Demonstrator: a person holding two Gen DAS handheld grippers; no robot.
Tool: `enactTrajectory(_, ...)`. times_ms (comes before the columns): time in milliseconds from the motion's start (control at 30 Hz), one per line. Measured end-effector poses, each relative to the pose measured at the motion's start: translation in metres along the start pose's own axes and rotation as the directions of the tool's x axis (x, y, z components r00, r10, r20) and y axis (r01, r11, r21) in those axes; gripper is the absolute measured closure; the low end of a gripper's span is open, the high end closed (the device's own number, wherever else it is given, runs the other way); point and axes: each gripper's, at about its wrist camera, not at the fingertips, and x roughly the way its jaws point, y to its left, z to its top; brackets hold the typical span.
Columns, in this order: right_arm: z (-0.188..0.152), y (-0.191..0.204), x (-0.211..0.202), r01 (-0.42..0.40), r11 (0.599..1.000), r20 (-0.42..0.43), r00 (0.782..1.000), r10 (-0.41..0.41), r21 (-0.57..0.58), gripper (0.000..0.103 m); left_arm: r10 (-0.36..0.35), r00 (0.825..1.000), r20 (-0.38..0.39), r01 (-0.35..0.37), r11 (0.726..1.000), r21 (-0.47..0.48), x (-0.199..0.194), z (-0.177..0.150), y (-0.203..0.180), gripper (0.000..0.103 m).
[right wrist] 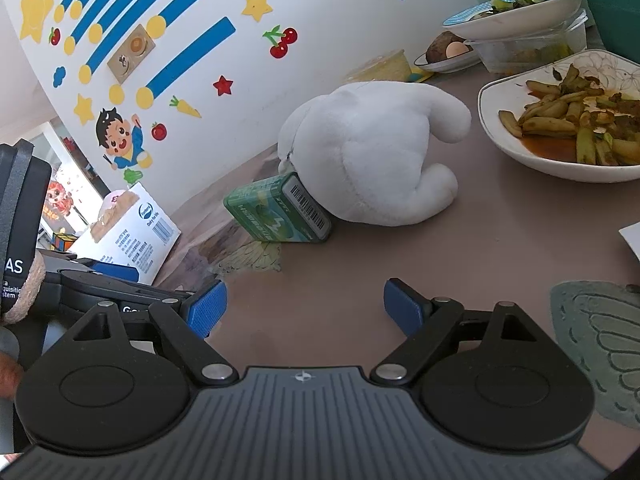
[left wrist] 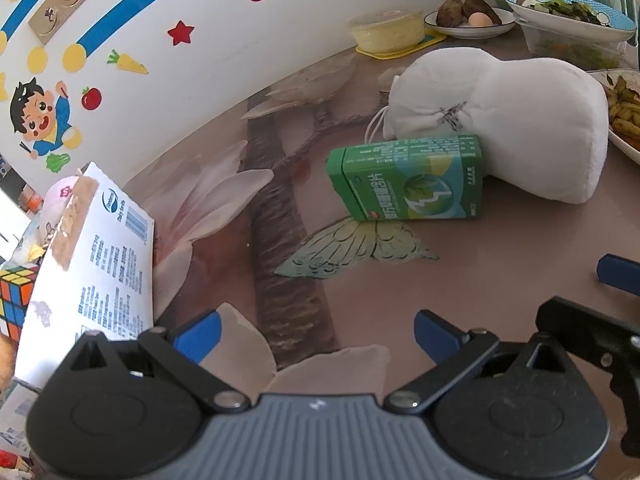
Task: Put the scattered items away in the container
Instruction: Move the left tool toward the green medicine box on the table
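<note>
My left gripper (left wrist: 316,330) hangs low over the tabletop (left wrist: 500,264) with its blue-padded fingers spread apart and nothing between them. My right gripper (right wrist: 305,304) is just to its right, also spread wide and empty.

Ahead of both, in the middle of the tabletop, a green medicine box (left wrist: 408,180) lies tilted, its far edge propped against a white plush toy (left wrist: 512,120) that sits just behind it, the two touching. From the right wrist view the green medicine box (right wrist: 280,210) shows its barcoded end toward me, pressed under the near side of the white plush toy (right wrist: 372,152).

At the near left stands the container, a white cardboard box (left wrist: 96,276) with printed text and a torn flap. A Rubik's cube (left wrist: 16,300) and a pink item (left wrist: 60,196) show past its rim; I cannot tell whether they lie inside it.

To the far right are food dishes: a white bowl of cooked vegetables (right wrist: 568,120), a blue-rimmed bowl of greens (left wrist: 568,12), a small plate with an egg (left wrist: 468,20), and a lidded yellow tub (left wrist: 388,28). A sticker-covered wall (left wrist: 140,40) runs along the far left edge of the tabletop.
</note>
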Motion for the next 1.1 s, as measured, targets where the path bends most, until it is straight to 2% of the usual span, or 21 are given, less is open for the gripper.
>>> enactTrajectory(533,0.000,-0.002,0.001,-0.007,1.000,0.002,1.000,0.007,0.009,0.000,-0.045,0.999,0.002,0.045,0.999,0.004,0.030,0.005,0.008,0.000)
enactTrajectory(1100,0.002,-0.003,0.003,-0.014,1.000,0.004,1.000,0.014,0.018,0.000,-0.087,0.995,0.054,0.087,0.996,0.000,0.050,0.030,0.003,0.000)
